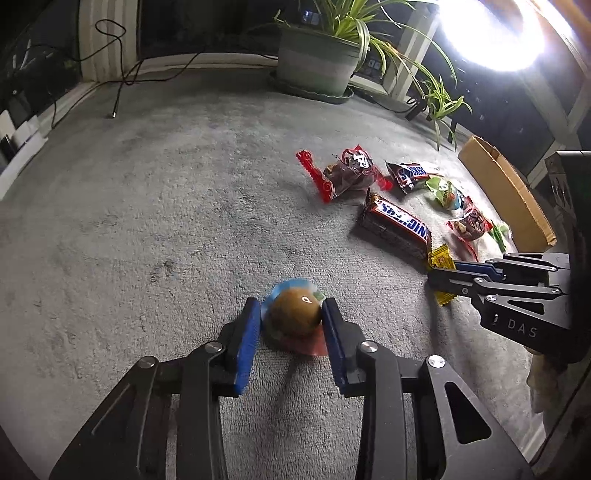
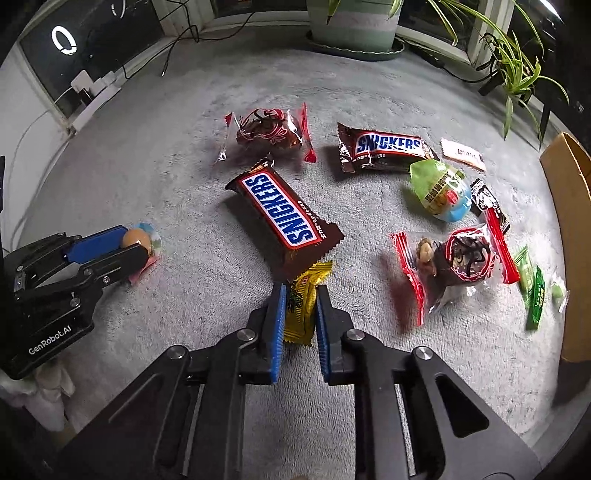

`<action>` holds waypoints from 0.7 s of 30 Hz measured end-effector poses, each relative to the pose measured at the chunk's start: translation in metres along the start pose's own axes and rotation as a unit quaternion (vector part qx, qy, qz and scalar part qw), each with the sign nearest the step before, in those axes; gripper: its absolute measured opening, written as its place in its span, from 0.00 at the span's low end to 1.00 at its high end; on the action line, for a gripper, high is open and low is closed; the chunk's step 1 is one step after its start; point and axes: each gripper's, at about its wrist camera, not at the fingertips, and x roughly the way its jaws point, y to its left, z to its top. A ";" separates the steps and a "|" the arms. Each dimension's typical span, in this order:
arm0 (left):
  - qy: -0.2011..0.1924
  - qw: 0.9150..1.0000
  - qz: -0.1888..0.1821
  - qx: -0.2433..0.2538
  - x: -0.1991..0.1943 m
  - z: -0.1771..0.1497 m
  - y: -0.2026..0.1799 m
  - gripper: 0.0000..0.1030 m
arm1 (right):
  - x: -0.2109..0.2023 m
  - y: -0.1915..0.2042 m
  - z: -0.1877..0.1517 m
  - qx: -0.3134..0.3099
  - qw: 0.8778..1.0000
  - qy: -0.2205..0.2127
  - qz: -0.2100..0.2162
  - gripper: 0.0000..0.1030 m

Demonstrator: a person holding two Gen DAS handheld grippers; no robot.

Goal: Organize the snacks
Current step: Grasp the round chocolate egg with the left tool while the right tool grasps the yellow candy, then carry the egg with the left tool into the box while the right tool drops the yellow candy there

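Two Snickers bars lie on the grey carpet (image 2: 147, 166), the large Snickers bar (image 2: 282, 214) touching the yellow candy packet (image 2: 301, 306) and the small Snickers bar (image 2: 384, 149) behind it, with two red-ended date packets (image 2: 271, 129) (image 2: 456, 264), one green egg-shaped packet (image 2: 441, 192) and green sachets (image 2: 533, 288) around them. The right gripper (image 2: 300, 314) is clenched on the yellow candy packet, while the left gripper (image 1: 291, 317) grasps the round brown jelly cup (image 1: 294, 314), well apart to the left. A potted spider plant (image 2: 352, 26) and a cardboard box (image 2: 570, 221) border the carpet.
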 end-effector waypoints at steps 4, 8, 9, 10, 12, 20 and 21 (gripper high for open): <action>-0.003 1.000 0.003 0.002 -0.001 -0.002 -0.001 0.31 | -0.003 -0.008 -0.005 0.010 1.000 -0.003 0.010 0.12; -0.006 1.000 0.002 -0.007 -0.004 -0.002 0.001 0.31 | -0.009 -0.014 -0.007 0.023 0.999 -0.010 0.019 0.11; -0.007 1.000 0.002 -0.009 -0.005 -0.002 0.002 0.31 | -0.010 -0.015 -0.007 0.024 0.999 -0.011 0.020 0.11; -0.007 1.000 0.001 -0.010 -0.007 -0.003 0.002 0.31 | -0.011 -0.016 -0.008 0.026 0.999 -0.012 0.021 0.11; -0.010 1.000 0.001 -0.013 -0.010 -0.003 0.003 0.31 | -0.017 -0.019 -0.009 0.029 0.999 -0.018 0.023 0.11; -0.026 0.999 -0.013 -0.015 -0.024 0.003 -0.010 0.31 | -0.042 -0.037 -0.012 0.046 0.997 -0.043 0.037 0.11; -0.029 0.999 -0.016 -0.015 -0.027 0.005 -0.014 0.31 | -0.047 -0.041 -0.012 0.049 0.997 -0.047 0.037 0.11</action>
